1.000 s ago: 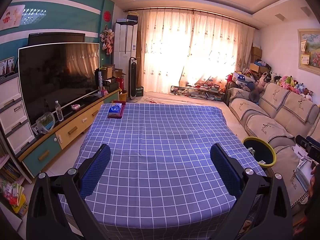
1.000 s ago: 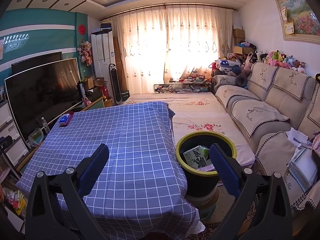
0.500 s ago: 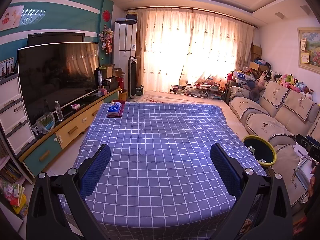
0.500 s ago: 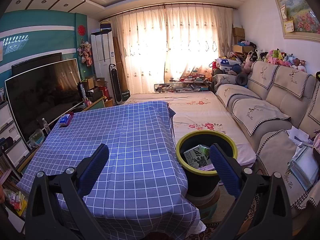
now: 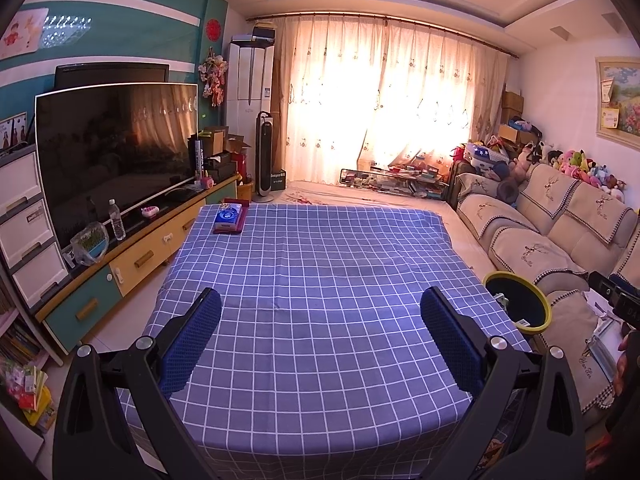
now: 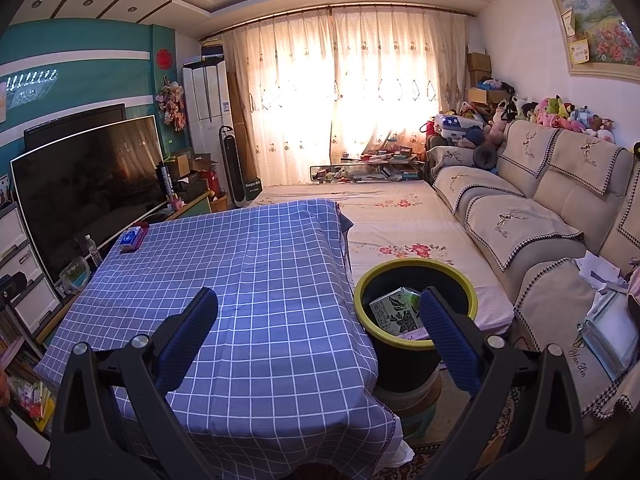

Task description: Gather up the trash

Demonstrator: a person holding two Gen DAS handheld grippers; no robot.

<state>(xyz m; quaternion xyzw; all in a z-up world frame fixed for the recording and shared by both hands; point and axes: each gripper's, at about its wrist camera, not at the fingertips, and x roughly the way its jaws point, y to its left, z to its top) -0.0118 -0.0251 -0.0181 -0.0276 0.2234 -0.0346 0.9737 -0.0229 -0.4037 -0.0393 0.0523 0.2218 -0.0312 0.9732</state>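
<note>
While both claws hang over the near table edge, left gripper (image 5: 320, 344) and right gripper (image 6: 318, 342) stand spread wide, ribbed blue pads (image 5: 192, 344) gripping nothing. Checked blue tablecloth (image 5: 320, 280), soft, lightly creased. Round black bin (image 6: 416, 320) with yellow rim just right of the table; printed carton (image 6: 394, 312) and paper scraps inside. Far left corner: flat blue packet (image 5: 227, 219) on red tray. Beyond, beige padded sofa (image 6: 560, 208) at right.

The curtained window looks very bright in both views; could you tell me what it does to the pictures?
Left wrist view: the sheer cream curtains blow out to white, their glow reflected in the curved black TV screen. Right wrist view: same blown-out centre, walls bowed by fisheye.
</note>
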